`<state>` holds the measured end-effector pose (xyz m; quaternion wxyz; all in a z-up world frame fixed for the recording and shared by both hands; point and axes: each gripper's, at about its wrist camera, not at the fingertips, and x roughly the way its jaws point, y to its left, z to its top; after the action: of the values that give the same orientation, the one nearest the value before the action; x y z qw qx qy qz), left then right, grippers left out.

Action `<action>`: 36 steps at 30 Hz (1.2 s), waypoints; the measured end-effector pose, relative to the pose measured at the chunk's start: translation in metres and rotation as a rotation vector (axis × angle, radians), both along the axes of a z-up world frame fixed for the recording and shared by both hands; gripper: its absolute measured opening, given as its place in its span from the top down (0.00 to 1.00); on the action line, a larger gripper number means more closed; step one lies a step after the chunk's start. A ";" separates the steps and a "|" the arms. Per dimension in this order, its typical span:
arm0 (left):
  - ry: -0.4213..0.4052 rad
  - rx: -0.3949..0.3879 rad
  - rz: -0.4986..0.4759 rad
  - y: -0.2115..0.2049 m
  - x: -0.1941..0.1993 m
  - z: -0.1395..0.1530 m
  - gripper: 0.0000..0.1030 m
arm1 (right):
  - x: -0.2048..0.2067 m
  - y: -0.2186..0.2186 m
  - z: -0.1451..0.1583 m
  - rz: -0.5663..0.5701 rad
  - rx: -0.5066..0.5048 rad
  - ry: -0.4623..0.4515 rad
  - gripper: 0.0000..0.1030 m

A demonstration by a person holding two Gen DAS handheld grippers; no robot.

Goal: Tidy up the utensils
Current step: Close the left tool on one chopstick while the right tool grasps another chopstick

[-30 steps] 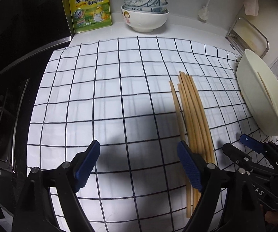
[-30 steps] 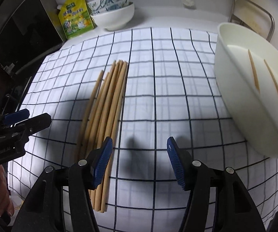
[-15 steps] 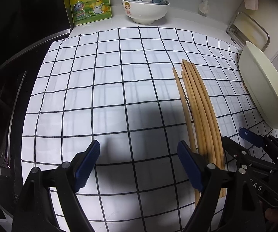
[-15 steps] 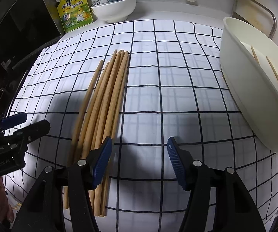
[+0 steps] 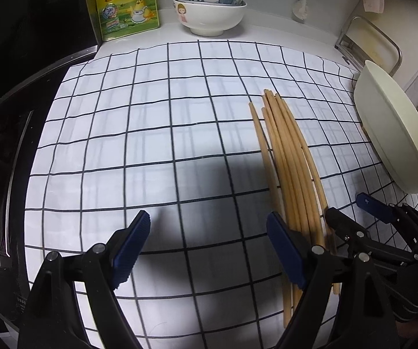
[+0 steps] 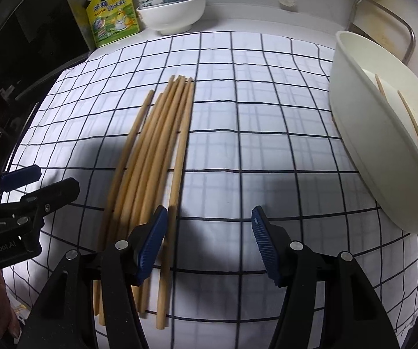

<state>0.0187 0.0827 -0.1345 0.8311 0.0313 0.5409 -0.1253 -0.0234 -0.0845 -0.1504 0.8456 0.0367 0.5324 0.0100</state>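
checked cloth [image 6: 267,116] | chopsticks [image 6: 156,145]: light, stiff, roll easily; pinch mid-shaft | left gripper [image 5: 209,247] wide, empty | right gripper [image 6: 209,244] wide, empty

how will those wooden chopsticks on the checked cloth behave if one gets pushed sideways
The chopsticks look round and slim, so one would probably roll. They lie bunched and touching, so neighbours would likely shift too. The checked cloth may damp rolling a little.

chopsticks [image 6: 156,145] on cloth [image 6: 267,116] (basin [image 6: 363,133] at right), bowls [image 6: 174,14] behind.
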 end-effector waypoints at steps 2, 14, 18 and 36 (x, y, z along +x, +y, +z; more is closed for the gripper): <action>0.001 -0.001 -0.008 -0.005 0.001 -0.002 0.22 | -0.001 -0.003 0.000 -0.009 -0.003 -0.002 0.45; 0.023 0.005 -0.020 -0.021 0.006 -0.017 0.21 | -0.007 -0.019 0.003 -0.037 -0.002 -0.012 0.45; 0.015 0.017 -0.016 -0.023 0.006 -0.020 0.16 | -0.007 -0.020 0.003 -0.041 -0.001 -0.015 0.45; -0.009 0.080 0.027 -0.017 0.007 -0.022 0.18 | 0.011 -0.001 -0.005 0.035 -0.075 -0.020 0.45</action>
<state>0.0260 0.0659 -0.1566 0.8332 0.0578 0.5422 -0.0921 -0.0127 -0.0856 -0.1557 0.8514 -0.0045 0.5245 0.0051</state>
